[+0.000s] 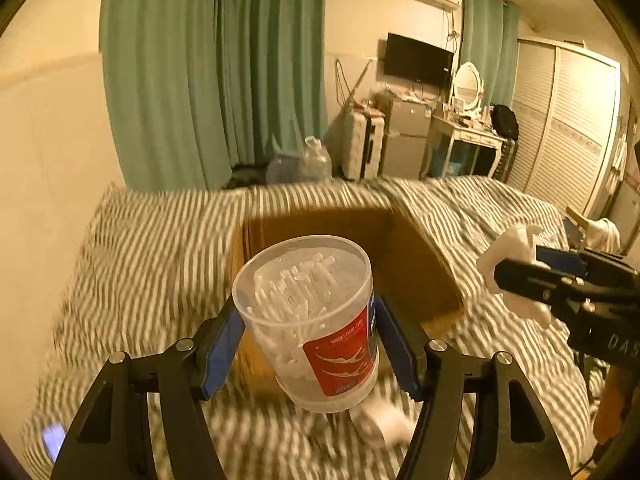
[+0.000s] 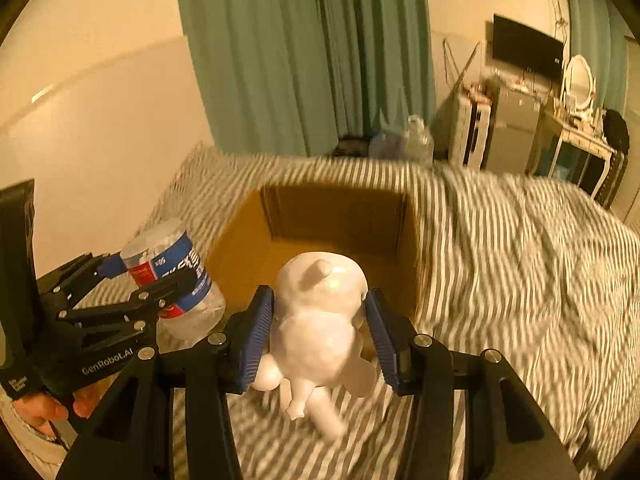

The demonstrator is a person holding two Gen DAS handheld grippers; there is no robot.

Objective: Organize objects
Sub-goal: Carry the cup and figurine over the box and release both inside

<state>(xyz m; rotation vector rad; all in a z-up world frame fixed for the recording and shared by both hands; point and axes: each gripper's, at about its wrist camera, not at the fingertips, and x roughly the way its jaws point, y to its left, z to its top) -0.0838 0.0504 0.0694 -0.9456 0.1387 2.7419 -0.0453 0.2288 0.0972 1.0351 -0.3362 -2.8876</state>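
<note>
The left gripper (image 1: 310,336) clamps a tilted cotton swab jar (image 1: 310,320); the right gripper (image 2: 320,336) pinches a white figurine (image 2: 320,328). Ahead, the cardboard box (image 2: 408,256): either rounded load may slip short.

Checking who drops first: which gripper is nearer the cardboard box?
Hard to call; perhaps the right gripper, holding the white figurine at the cardboard box near edge. The left gripper, holding the cotton swab jar, looks similarly close.

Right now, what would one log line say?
left hand-held gripper: holds swab jar | right hand-held gripper: holds white figurine | cardboard box: open
</note>
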